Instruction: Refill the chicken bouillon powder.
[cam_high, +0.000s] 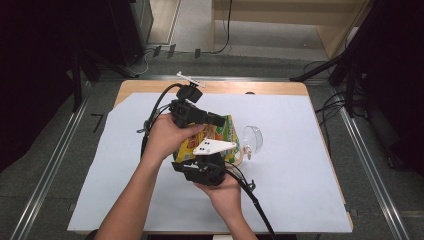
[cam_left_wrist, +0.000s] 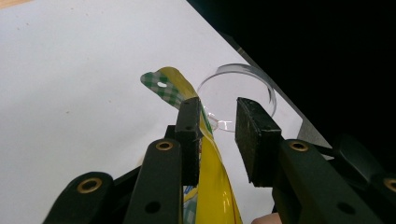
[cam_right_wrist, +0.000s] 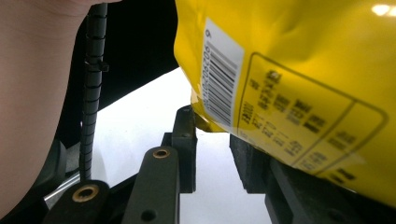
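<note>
Yellow snack bag (cam_high: 215, 137) sits up off the white-covered surface (cam_high: 300, 190), between the two tools near the middle. Left tool (cam_left_wrist: 217, 135) has its jaws spread, the bag's top edge lying against one pad, the other pad clear of it. Right tool (cam_right_wrist: 212, 149) sits under the bag's bottom corner, jaws apart, a gap showing between them. Clear plastic cup (cam_high: 253, 140) lies on its side just beside the bag.
</note>
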